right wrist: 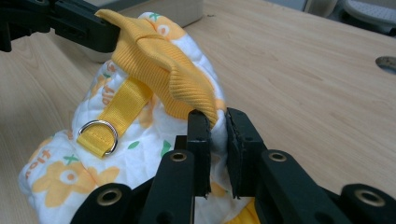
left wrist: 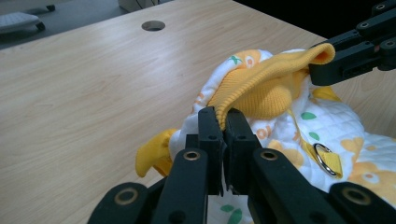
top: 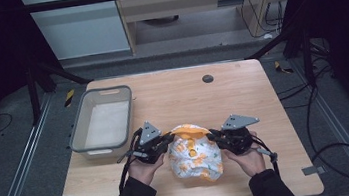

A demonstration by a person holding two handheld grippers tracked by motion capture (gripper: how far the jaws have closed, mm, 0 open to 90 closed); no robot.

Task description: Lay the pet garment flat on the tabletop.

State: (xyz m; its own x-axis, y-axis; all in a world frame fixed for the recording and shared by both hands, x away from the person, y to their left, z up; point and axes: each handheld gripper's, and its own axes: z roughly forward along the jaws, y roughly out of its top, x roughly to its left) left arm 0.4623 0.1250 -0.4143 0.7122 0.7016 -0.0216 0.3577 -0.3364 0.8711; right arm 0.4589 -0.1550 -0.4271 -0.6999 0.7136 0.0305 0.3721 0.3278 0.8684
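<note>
A small quilted white garment [top: 193, 155] with orange flowers and a yellow ribbed collar [left wrist: 261, 86] lies bunched on the wooden table [top: 242, 94], its collar end lifted. My left gripper [top: 171, 137] pinches the collar's left end, its jaws shut on the yellow rib [left wrist: 223, 122]. At the other end my right gripper [top: 210, 136] is shut on the same collar [right wrist: 212, 119]. The collar stretches between the two grippers. A yellow strap with a metal D-ring [right wrist: 97, 135] hangs on the garment's front.
A grey plastic bin [top: 102, 121] with a white inside stands at the table's left, close to my left hand. A round cable hole [top: 207, 79] sits near the far edge. Bare wood lies to the right and behind the garment.
</note>
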